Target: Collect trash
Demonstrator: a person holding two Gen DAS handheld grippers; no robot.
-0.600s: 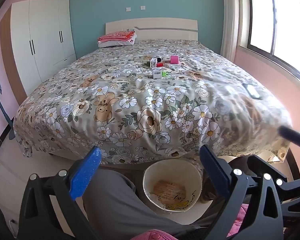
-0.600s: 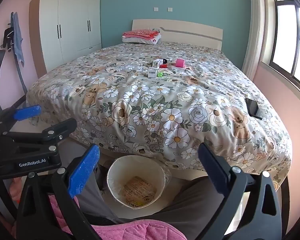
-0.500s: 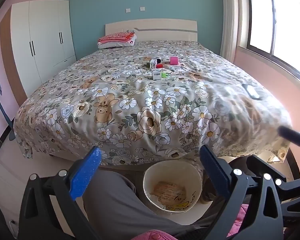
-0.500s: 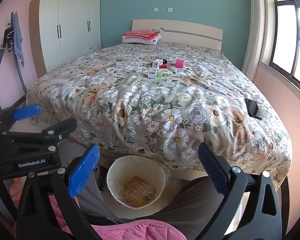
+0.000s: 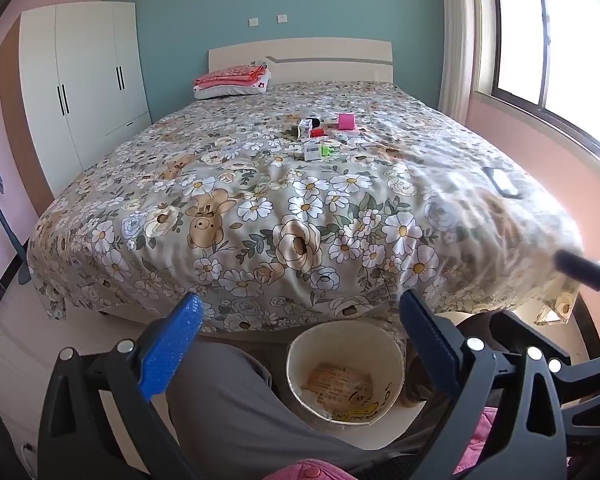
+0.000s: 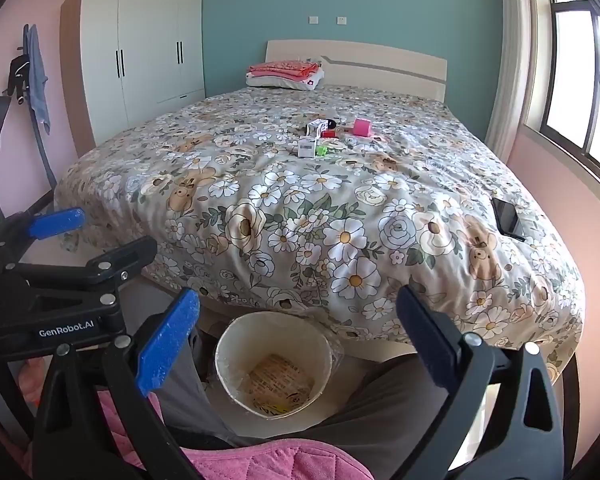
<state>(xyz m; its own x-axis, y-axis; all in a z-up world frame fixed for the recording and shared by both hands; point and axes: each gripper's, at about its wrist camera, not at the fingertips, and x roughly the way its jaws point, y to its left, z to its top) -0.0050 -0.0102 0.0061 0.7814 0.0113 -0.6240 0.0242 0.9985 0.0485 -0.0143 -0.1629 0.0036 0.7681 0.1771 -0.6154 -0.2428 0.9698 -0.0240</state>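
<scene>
Both claws are spread wide with nothing in them. The left gripper and right gripper hang side by side over the person's grey trouser legs, tilted down past the foot edge of the bed.

Going left to right: white wardrobe by the left wall, then the trash, a little cluster of small boxes and bits near the middle of the bed, well away from both claws, then a dark phone near the right edge.

The cream bin sits on the floor between the knees, just below the foot edge, with a printed wrapper in the bottom.
</scene>
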